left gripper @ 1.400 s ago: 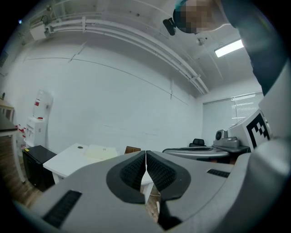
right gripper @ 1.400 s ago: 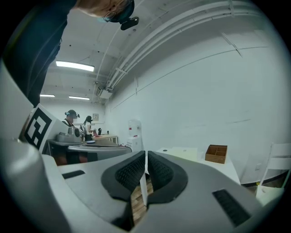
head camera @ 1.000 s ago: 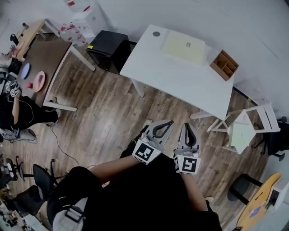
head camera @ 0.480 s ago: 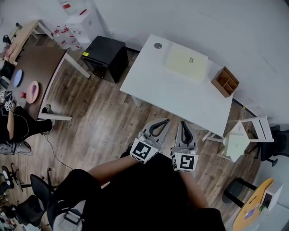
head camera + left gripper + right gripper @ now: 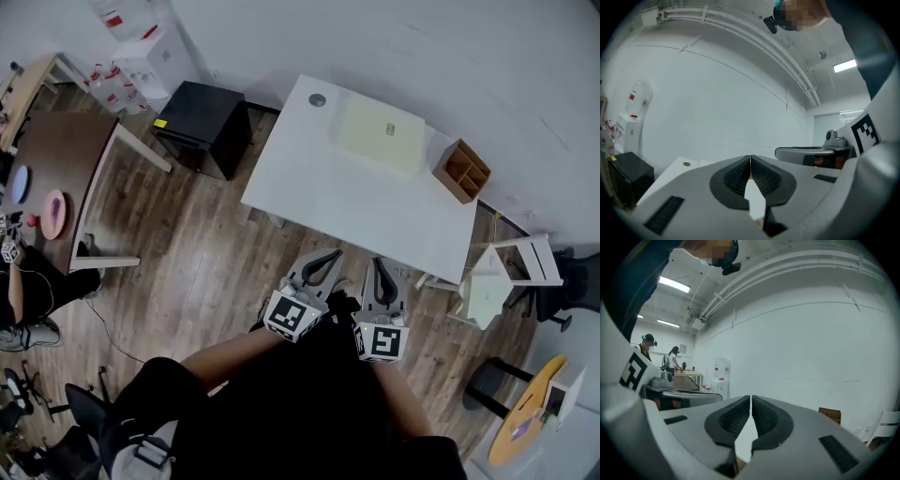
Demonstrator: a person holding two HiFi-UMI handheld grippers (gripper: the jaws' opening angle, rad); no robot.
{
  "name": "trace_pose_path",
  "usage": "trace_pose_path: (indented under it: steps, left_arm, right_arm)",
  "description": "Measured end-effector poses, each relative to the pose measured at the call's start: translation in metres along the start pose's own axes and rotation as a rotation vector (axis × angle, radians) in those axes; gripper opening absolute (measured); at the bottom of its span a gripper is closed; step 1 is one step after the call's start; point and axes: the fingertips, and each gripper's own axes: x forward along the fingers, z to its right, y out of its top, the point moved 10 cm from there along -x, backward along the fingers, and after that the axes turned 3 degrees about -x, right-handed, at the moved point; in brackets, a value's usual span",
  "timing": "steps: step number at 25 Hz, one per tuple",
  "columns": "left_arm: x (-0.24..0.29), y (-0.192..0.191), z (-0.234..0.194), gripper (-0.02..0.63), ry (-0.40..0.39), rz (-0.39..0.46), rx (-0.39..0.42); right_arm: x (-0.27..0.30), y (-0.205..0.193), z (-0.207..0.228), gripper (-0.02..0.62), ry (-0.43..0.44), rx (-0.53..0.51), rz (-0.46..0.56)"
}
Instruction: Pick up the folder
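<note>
A pale yellow folder (image 5: 382,136) lies flat on the far side of a white table (image 5: 319,197). My left gripper (image 5: 327,259) and right gripper (image 5: 384,270) are held side by side just short of the table's near edge, well away from the folder. Both are shut with nothing between the jaws. In the left gripper view the left gripper (image 5: 750,159) points level over the table (image 5: 670,173); its own body hides the folder. In the right gripper view the right gripper (image 5: 750,399) faces the white wall.
A brown wooden organiser (image 5: 461,171) stands at the table's right end, also visible in the right gripper view (image 5: 829,414). A black cabinet (image 5: 202,127) is left of the table, a white chair (image 5: 511,272) right of it. A brown table (image 5: 56,159) with plates is far left.
I have walked toward the white table; both grippers, still shut, are now closer to its near edge. The table and folder sit lower and nearer in the head view.
</note>
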Motion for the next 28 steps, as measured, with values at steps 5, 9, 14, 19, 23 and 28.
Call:
trace_pose_path:
  steps: [5, 9, 14, 19, 23, 28]
  left_arm:
    - [0.012, -0.007, -0.004, 0.017, 0.002, -0.010, -0.018]
    - [0.018, -0.007, -0.008, 0.017, 0.028, -0.017, -0.003]
    - [0.037, -0.001, -0.025, 0.017, 0.059, -0.030, 0.018]
    - [0.076, 0.007, -0.046, 0.017, 0.066, -0.068, 0.014]
    - [0.116, 0.009, -0.060, 0.017, 0.056, -0.084, 0.001]
    - [0.165, 0.006, -0.080, 0.017, 0.062, -0.124, -0.013]
  right_arm:
    - [0.003, -0.011, 0.004, 0.035, -0.007, 0.027, -0.016]
    - [0.015, -0.019, 0.008, 0.037, 0.014, 0.039, -0.017]
    - [0.049, -0.017, 0.022, 0.037, 0.038, 0.071, 0.010]
    - [0.081, -0.016, 0.051, 0.037, 0.036, 0.139, -0.002]
    - [0.108, -0.023, 0.080, 0.037, 0.019, 0.156, -0.018]
    - [0.147, -0.029, 0.119, 0.037, 0.012, 0.194, -0.024]
